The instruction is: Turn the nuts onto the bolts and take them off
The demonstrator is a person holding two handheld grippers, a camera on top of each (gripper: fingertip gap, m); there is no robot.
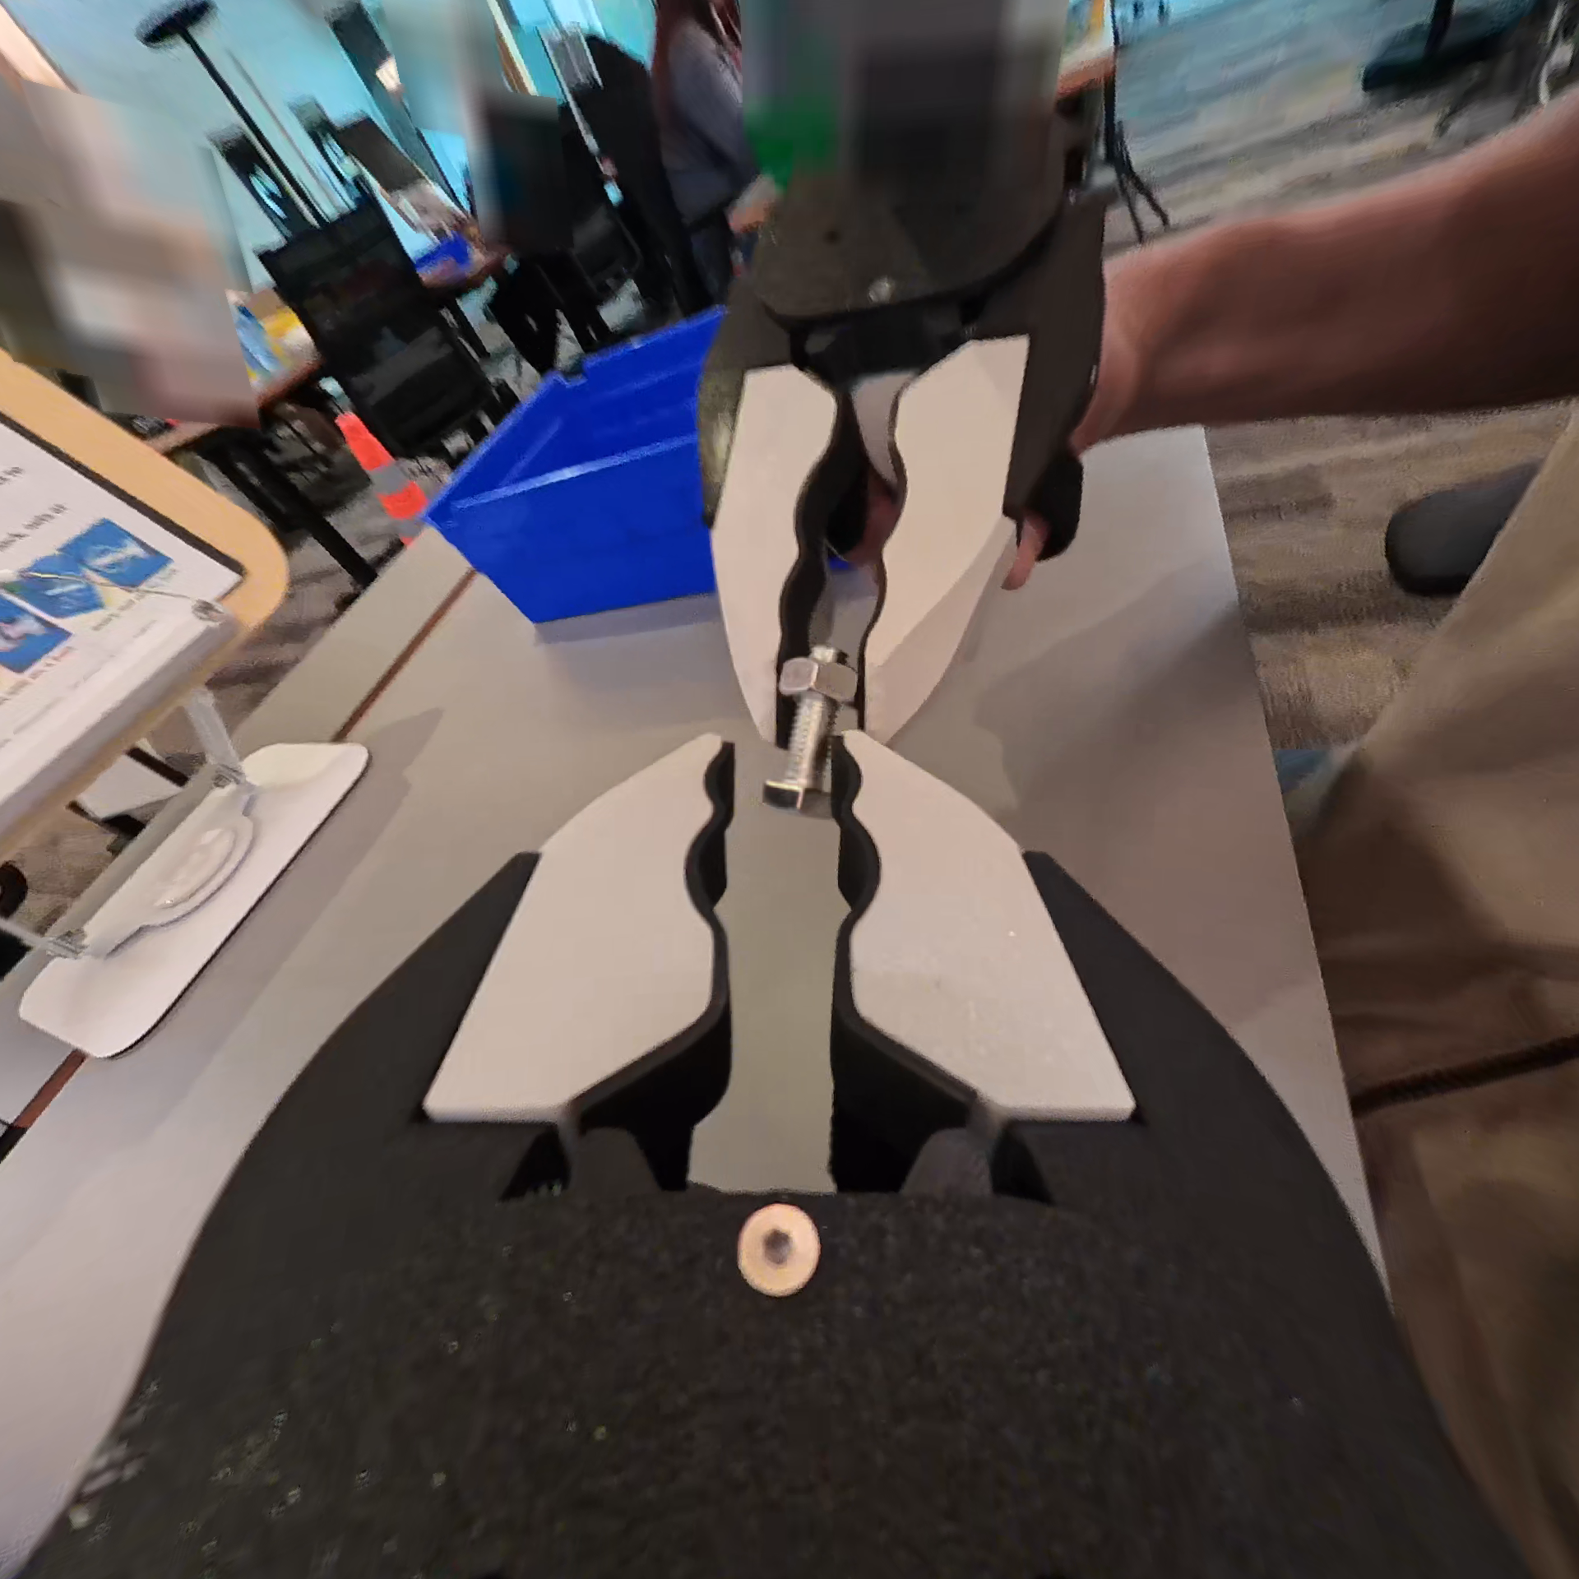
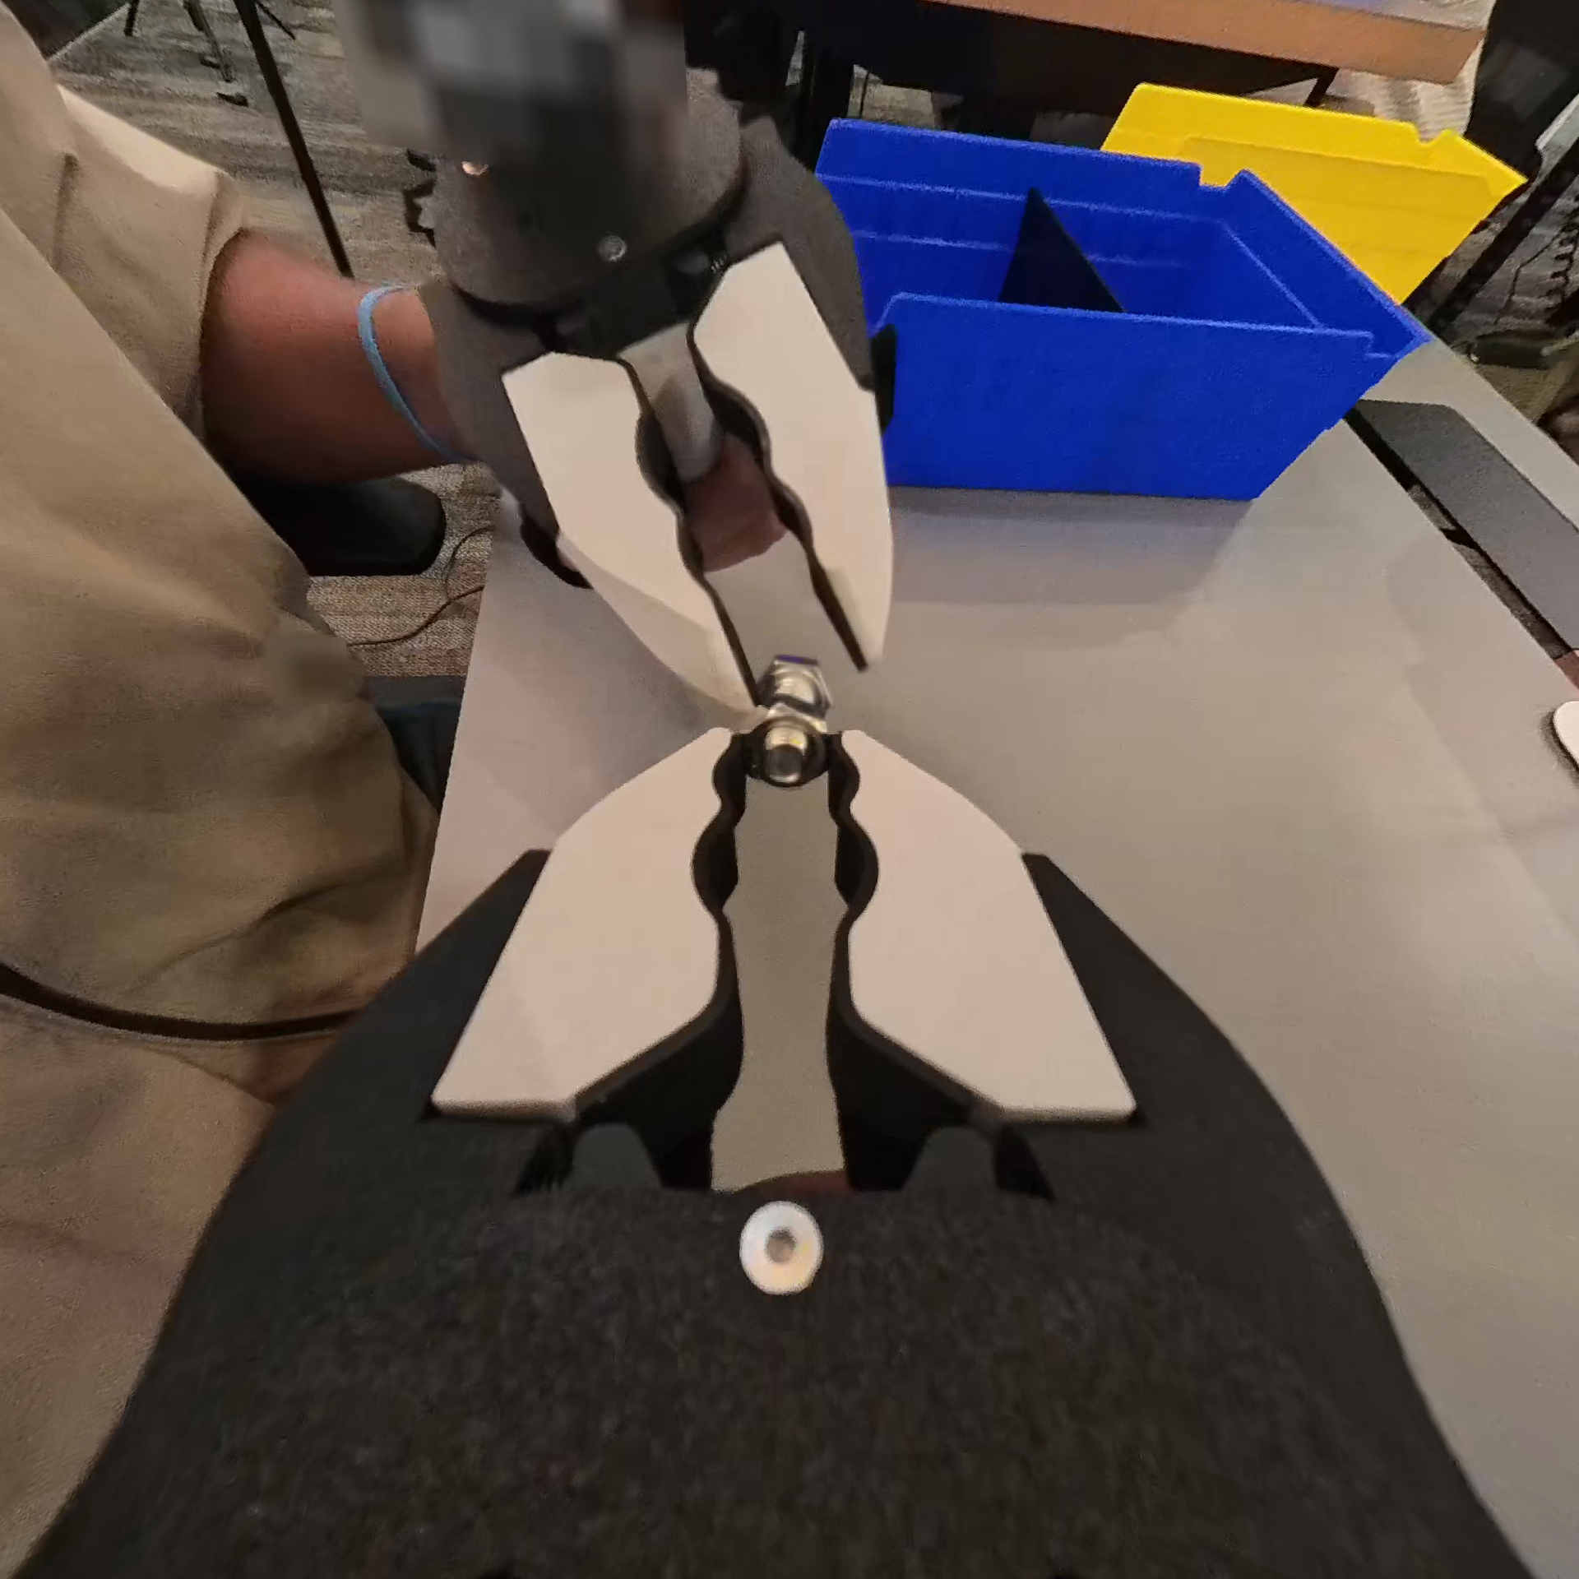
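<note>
Left wrist view shows the grey table (image 1: 530, 718) under both your tools, with a blue bin (image 1: 598, 504) at its far edge and a stand holding a printed sheet (image 1: 77, 615) off to one side. Your left gripper (image 1: 790, 769) is nearly closed, its tips pinching the bolt (image 1: 803, 752) at the head end, so the bolt hangs in the air above the table between the two tools. Your right gripper (image 2: 790, 752) comes in from the opposite end, and its narrow gap is closed around the nut (image 1: 816, 679). The nut sits near the far tip of the thread, well apart from the head, with most of the thread bare. By my reading, it is either just started or almost off; which way you are turning I cannot tell. The yellow bin (image 2: 1333, 171) sits behind the blue one.
</note>
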